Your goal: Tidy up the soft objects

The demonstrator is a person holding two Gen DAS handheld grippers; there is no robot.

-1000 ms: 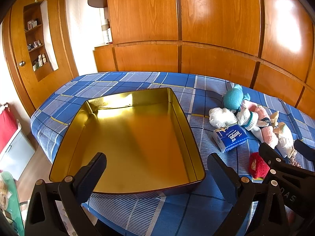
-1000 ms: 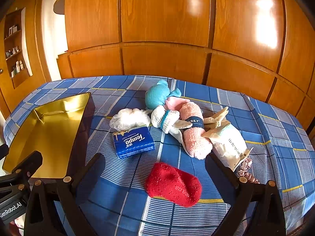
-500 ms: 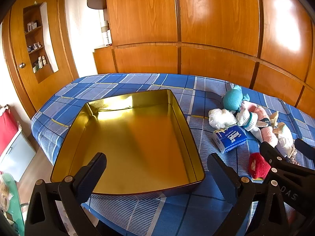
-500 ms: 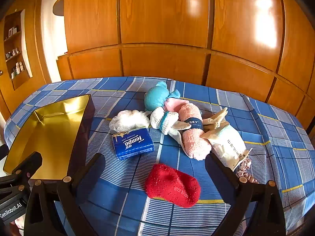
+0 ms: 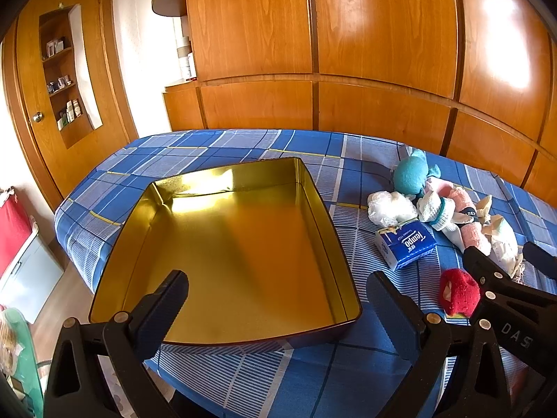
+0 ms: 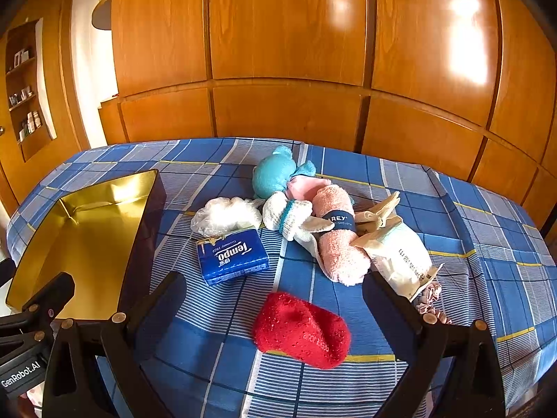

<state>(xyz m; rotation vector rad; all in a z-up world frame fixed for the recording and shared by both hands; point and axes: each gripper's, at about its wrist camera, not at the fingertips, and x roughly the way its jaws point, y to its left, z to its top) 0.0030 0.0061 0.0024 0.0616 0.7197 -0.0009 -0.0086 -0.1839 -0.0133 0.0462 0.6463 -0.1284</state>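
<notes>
- A table covered in a blue checked cloth (image 6: 470, 230) is standing in front of tall wooden cupboard doors (image 6: 285, 35).
- A shallow gold tin tray (image 5: 327, 216) is sitting empty on the left part of the cloth.
- The left gripper (image 5: 278, 299) is hovering over the tray's near edge, its jaws spread wide apart and holding nothing.
- The right gripper (image 6: 275, 299) is hanging above a red fuzzy sock (image 6: 303, 331), jaws also wide apart, not touching it.
- The soft things are lying in a loose cluster right of the tray: a blue tissue pack (image 6: 233, 257), a white crumpled bag (image 6: 226, 214) touching it, a teal plush toy (image 6: 275, 172), a white and teal sock (image 6: 289, 216), a rolled pink towel (image 6: 341, 247) and a white packet (image 6: 403, 257).
</notes>
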